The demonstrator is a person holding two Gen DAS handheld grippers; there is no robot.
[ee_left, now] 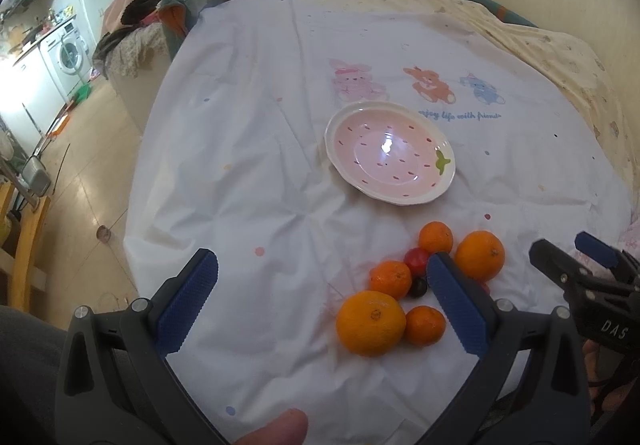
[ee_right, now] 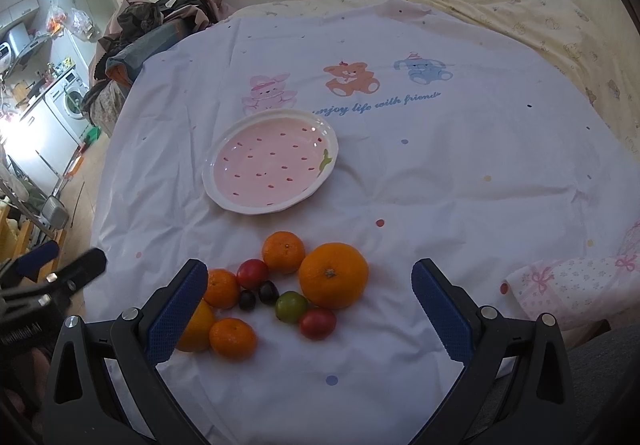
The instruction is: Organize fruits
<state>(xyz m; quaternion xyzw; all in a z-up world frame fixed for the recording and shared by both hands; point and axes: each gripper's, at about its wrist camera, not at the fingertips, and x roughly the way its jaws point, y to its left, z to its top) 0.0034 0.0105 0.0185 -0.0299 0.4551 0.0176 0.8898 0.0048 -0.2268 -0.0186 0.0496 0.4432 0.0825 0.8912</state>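
A white printed cloth [ee_right: 400,185] is spread over a bed, with a washing machine [ee_right: 68,101] seen far left. A pink strawberty-patterned ceramic plate [ee_right: 270,167] lies bare, apart from the fruit. Nearer, round oranges [ee_right: 333,275], red tomatoes [ee_right: 318,323] and one green tomato [ee_right: 291,306] are clustered touching. The left gripper [ee_left: 322,301] and right gripper [ee_right: 308,309] are held wide apart, gripping nothing.

The plate [ee_left: 390,153], pink with a white rim, lies bare on the white sheet [ee_left: 248,173]. Nearer than the plate, oranges [ee_left: 370,323] and small dark and red fruits [ee_left: 416,260] huddle together. The left gripper [ee_left: 322,281] hangs spread wide, its right finger [ee_left: 456,299] overlapping the fruit cluster.
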